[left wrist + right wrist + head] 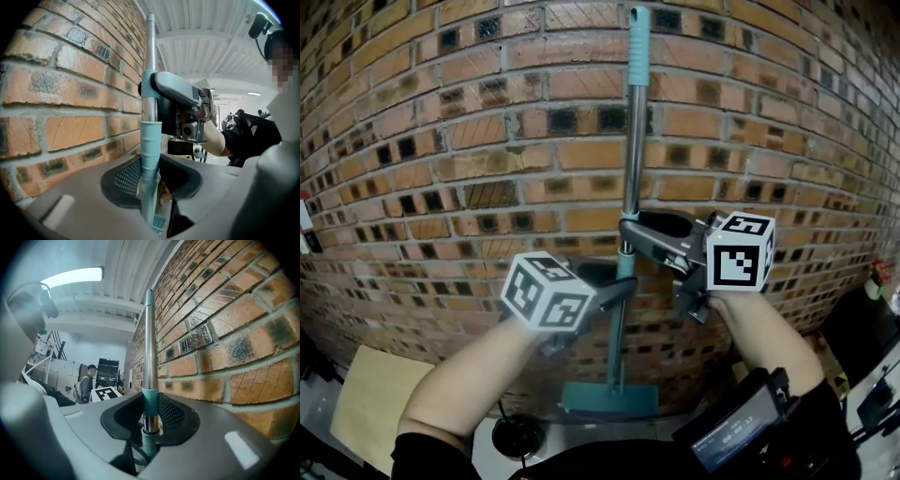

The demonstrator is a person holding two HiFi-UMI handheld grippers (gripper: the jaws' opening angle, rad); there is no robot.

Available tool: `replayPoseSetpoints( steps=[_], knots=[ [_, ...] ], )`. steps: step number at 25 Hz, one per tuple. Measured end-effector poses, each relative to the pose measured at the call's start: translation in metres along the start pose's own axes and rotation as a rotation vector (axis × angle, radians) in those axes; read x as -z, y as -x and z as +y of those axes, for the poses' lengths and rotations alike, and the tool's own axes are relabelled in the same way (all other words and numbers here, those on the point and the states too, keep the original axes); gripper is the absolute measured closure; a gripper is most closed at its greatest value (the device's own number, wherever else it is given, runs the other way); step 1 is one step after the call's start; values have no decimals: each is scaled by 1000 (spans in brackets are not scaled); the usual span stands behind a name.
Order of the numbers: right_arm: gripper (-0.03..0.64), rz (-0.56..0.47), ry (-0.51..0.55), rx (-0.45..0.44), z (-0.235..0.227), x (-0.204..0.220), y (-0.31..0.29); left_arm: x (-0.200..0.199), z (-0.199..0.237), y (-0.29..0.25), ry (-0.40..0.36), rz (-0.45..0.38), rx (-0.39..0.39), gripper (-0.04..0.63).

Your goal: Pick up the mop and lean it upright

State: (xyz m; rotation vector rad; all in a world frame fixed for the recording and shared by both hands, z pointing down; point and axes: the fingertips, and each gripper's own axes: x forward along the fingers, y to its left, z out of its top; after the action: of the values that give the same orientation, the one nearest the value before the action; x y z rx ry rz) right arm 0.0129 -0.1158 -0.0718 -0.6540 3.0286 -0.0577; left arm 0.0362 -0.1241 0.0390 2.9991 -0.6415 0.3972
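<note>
The mop stands upright close against the brick wall. Its silver pole ends in a teal grip at the top and a flat teal mop head near the floor. My left gripper is shut on the pole's teal sleeve, below the right one. My right gripper is shut on the pole just above a teal collar. In the left gripper view the right gripper shows higher up the pole. Both sets of jaws point at the wall.
A beige board lies on the floor at lower left, and a round black object sits near the mop head. A dark device is strapped near the right forearm. A person stands far off along the wall.
</note>
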Motion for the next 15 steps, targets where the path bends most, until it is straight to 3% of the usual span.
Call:
replayPoseSetpoints(
  steps=[15],
  knots=[
    [506,17,-12,5,-6,1,-6,-1,5,-2,6,-4,17,477]
  ],
)
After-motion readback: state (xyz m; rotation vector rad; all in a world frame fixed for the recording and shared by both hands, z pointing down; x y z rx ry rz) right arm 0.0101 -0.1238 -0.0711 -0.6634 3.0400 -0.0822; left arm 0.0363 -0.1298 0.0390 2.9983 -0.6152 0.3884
